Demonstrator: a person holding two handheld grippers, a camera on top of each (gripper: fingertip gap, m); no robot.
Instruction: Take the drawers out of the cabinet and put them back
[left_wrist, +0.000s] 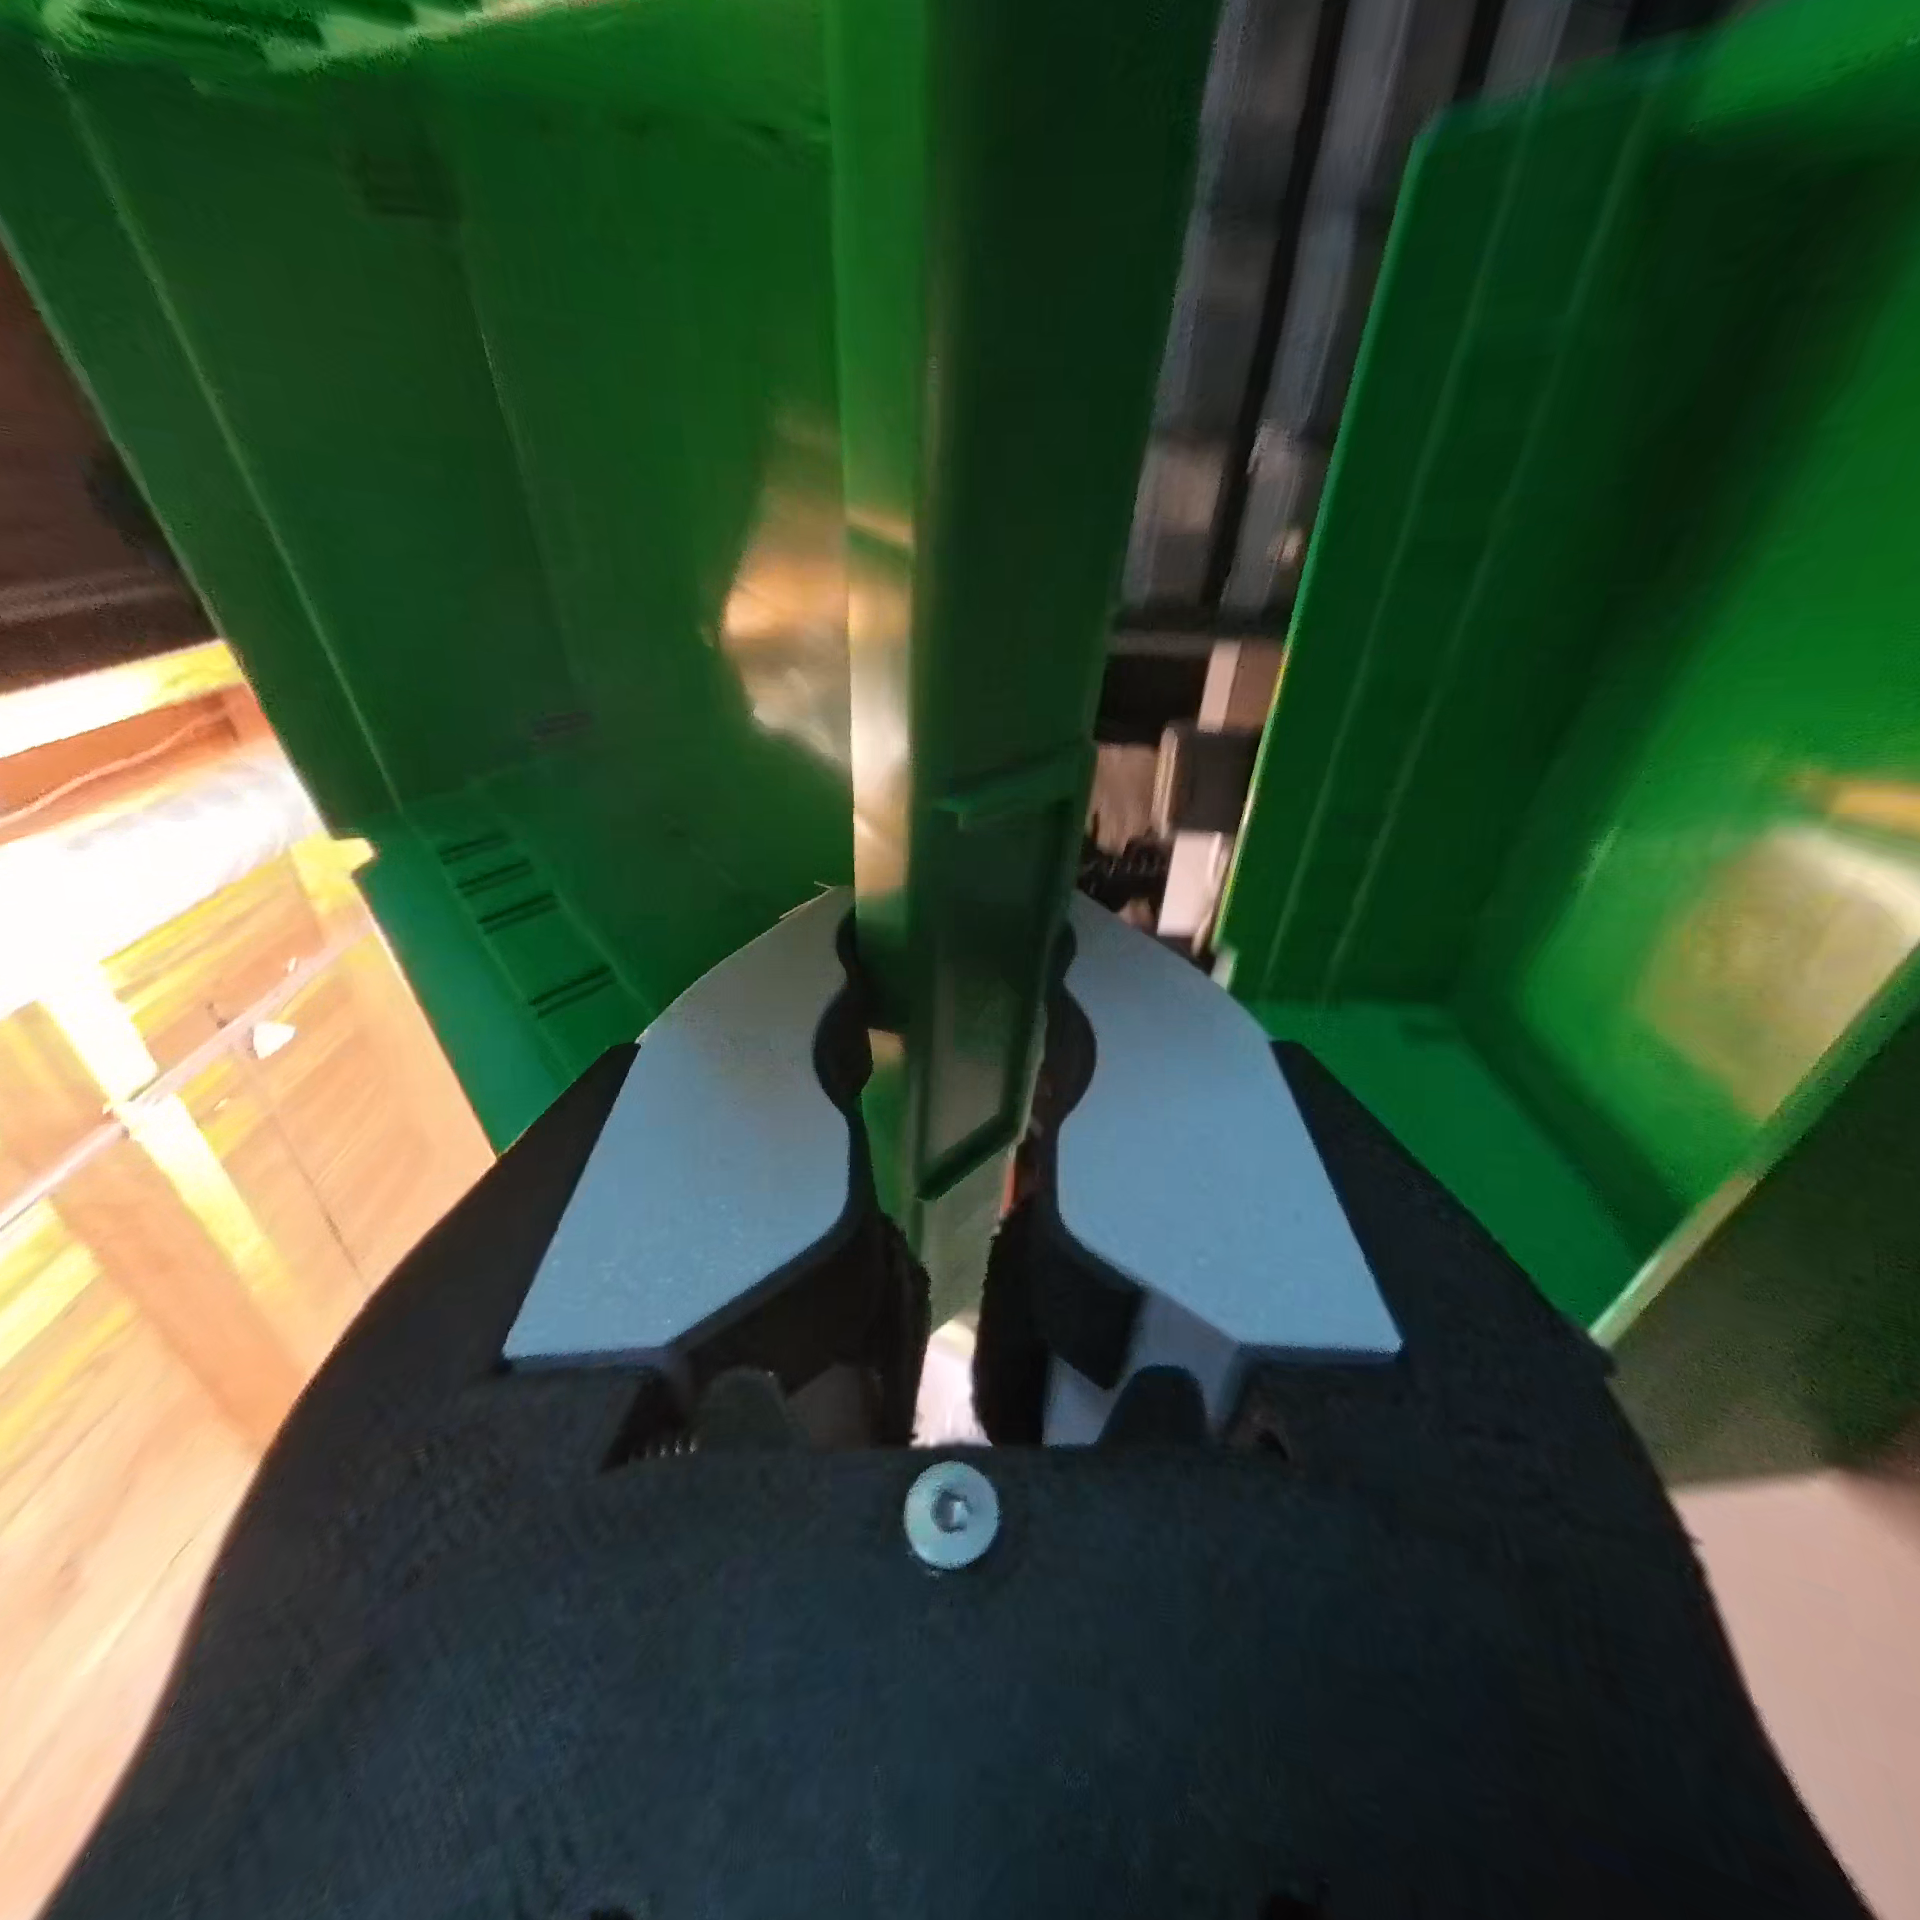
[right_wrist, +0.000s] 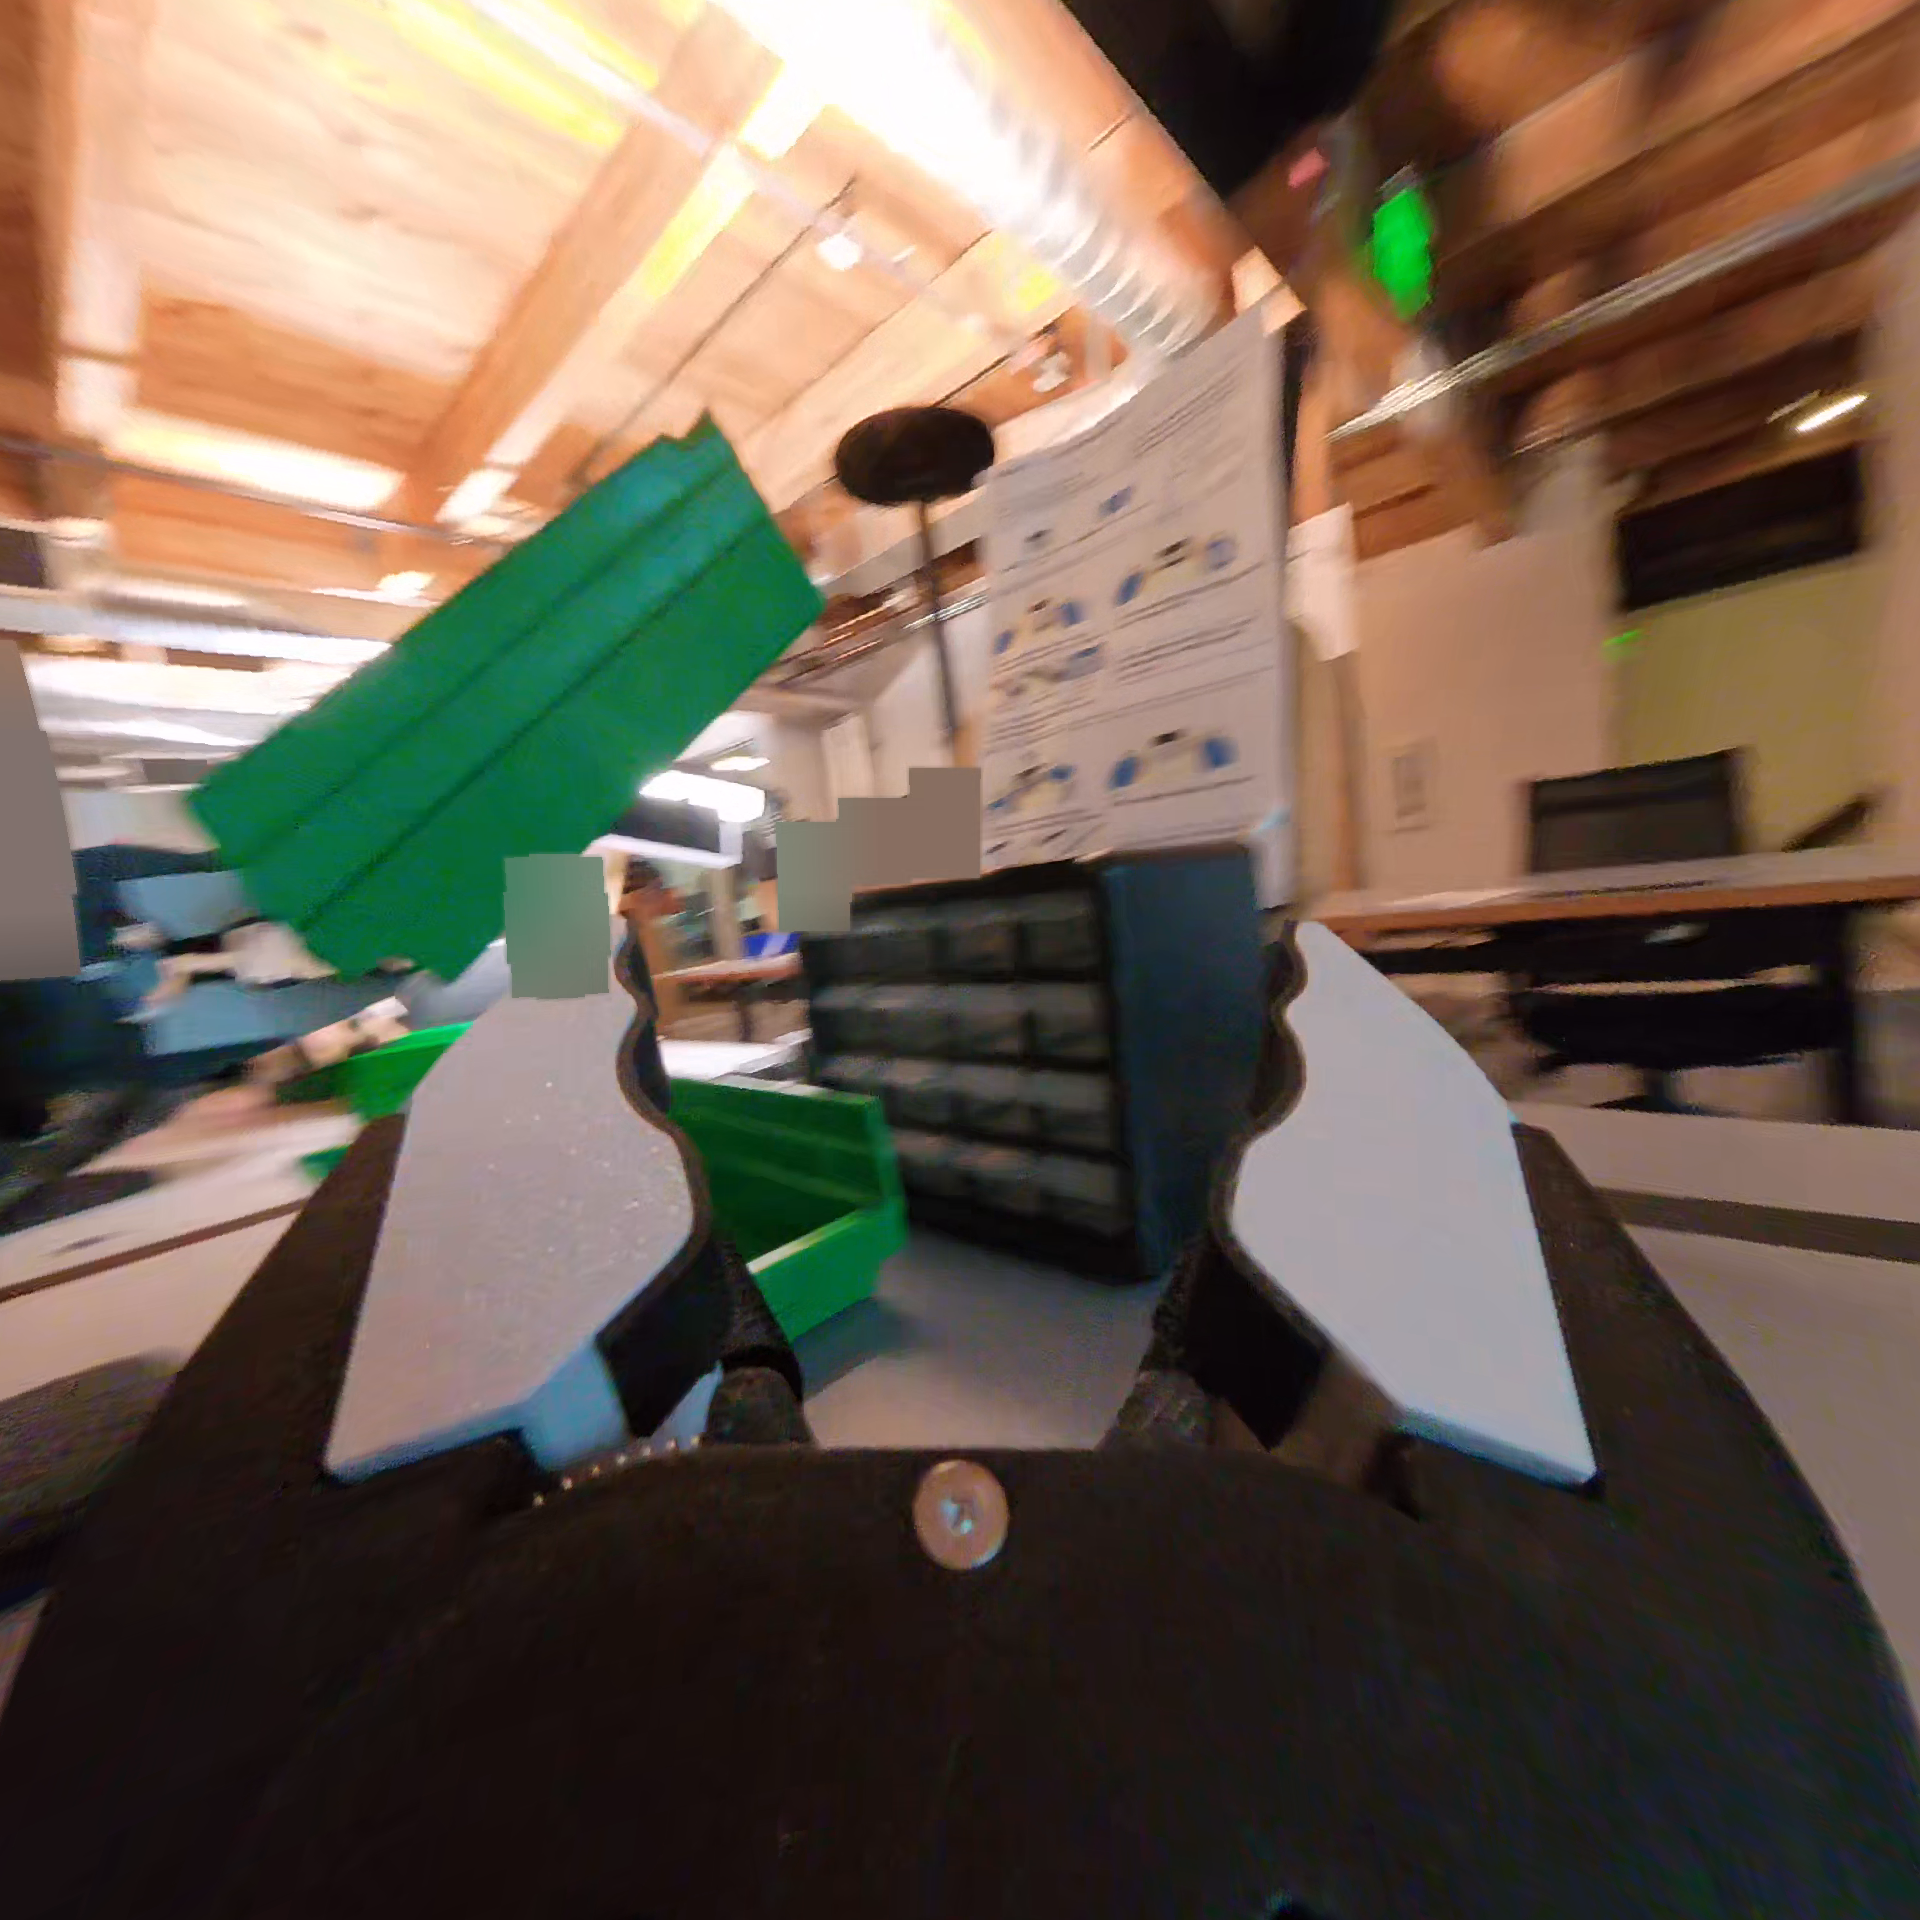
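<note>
My left gripper (left_wrist: 961, 925) is shut on a thin wall of a green drawer (left_wrist: 987, 416) and holds it up in the air. The same drawer (right_wrist: 520, 707) shows tilted at the upper left of the right wrist view; the left gripper is hidden there. A dark cabinet (right_wrist: 997, 1039) with several small drawers stands on the table; it also shows behind the held drawer in the left wrist view (left_wrist: 1247, 416). My right gripper (right_wrist: 961, 945) is open and empty, low over the table, facing the cabinet. A second green drawer (right_wrist: 821, 1236) lies on the table left of the cabinet.
Another open green drawer (left_wrist: 1558, 623) is close on the right of the held one. A further green drawer (right_wrist: 405, 1049) lies farther left on the grey table (right_wrist: 987, 1340). A white poster board (right_wrist: 1143, 623) stands behind the cabinet, and a wooden desk (right_wrist: 1610, 894) is at the right.
</note>
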